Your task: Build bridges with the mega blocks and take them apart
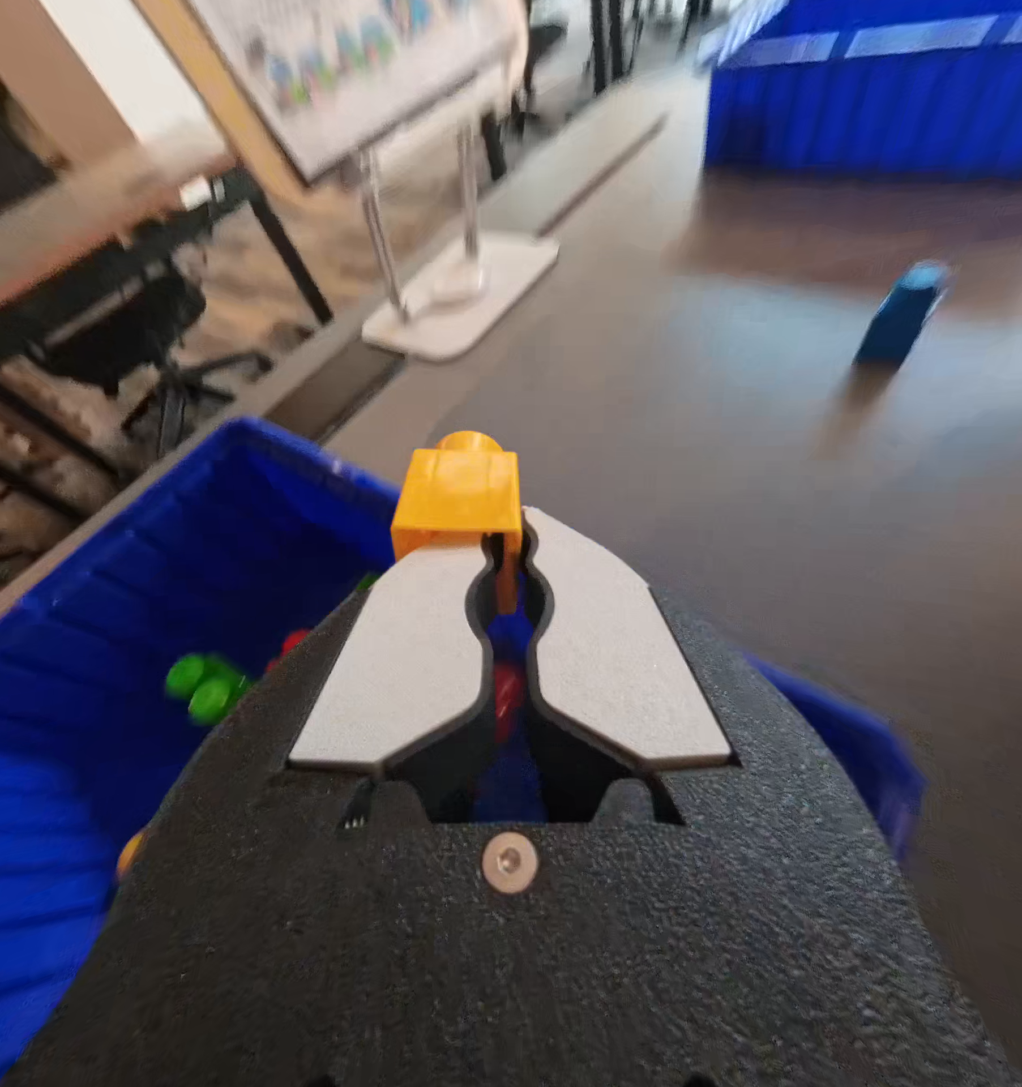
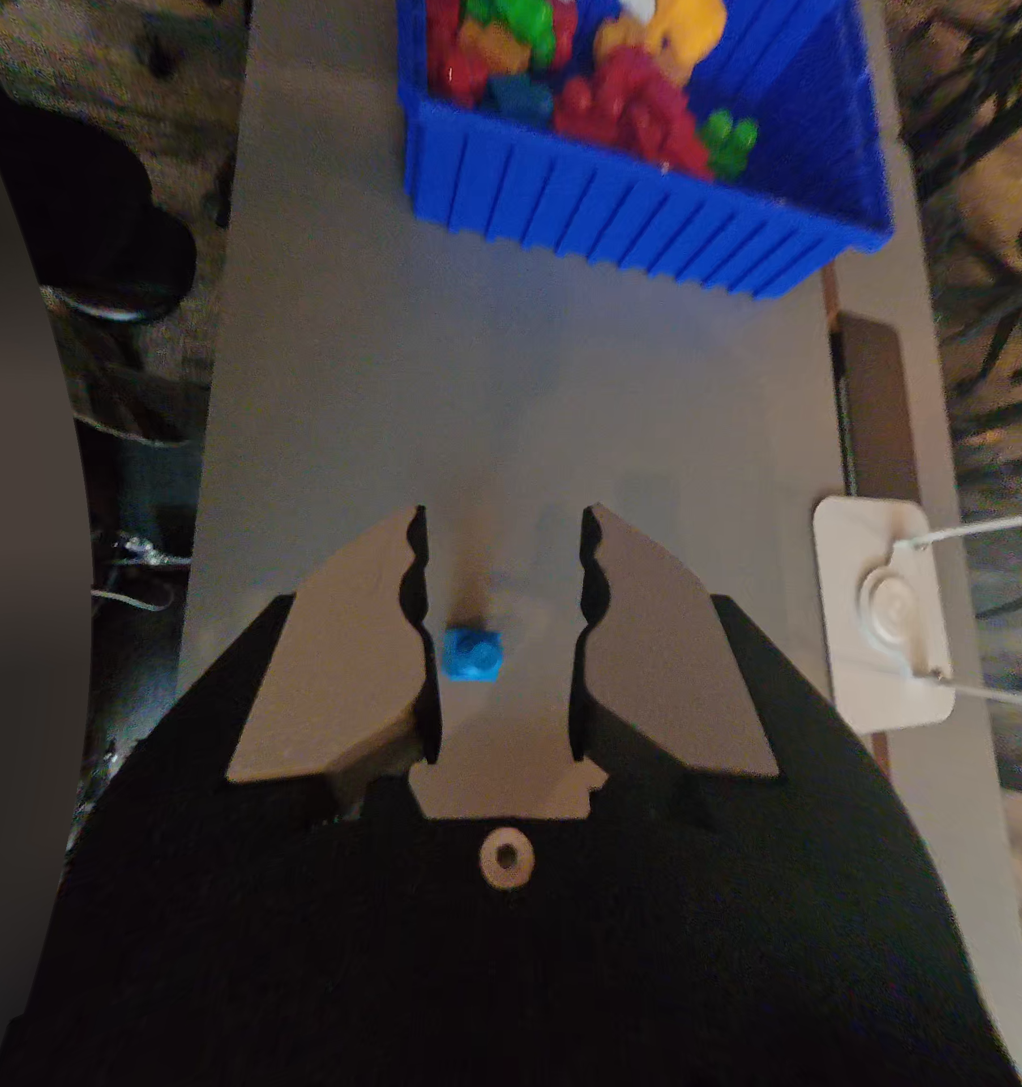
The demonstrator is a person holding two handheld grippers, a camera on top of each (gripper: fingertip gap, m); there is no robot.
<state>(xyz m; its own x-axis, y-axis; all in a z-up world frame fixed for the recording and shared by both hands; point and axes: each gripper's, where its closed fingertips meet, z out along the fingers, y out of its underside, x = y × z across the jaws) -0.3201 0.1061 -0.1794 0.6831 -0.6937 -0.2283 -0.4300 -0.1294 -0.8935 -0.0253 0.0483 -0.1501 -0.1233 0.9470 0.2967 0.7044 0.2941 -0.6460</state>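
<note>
Left gripper [image 1: 505, 544] fingers gripping small orange single-stud plastic block [image 1: 458, 497] by its thin lower wall, above blue ribbed plastic bin [image 1: 161, 564] of mixed blocks. Right gripper [image 2: 502, 588] fingers standing wide, holding nothing, above small blue plastic block [image 2: 472, 654] sitting alone on grey worktop [image 2: 496, 382]. Judgement: blocks light, rigid, smooth; wall pinch looking shallow, liable to pivot; gripping flat opposite sides being safer.

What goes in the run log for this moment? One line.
left tool: shut on orange block, above blue bin | right tool: open, above blue block on table | bridge: none yet
</note>
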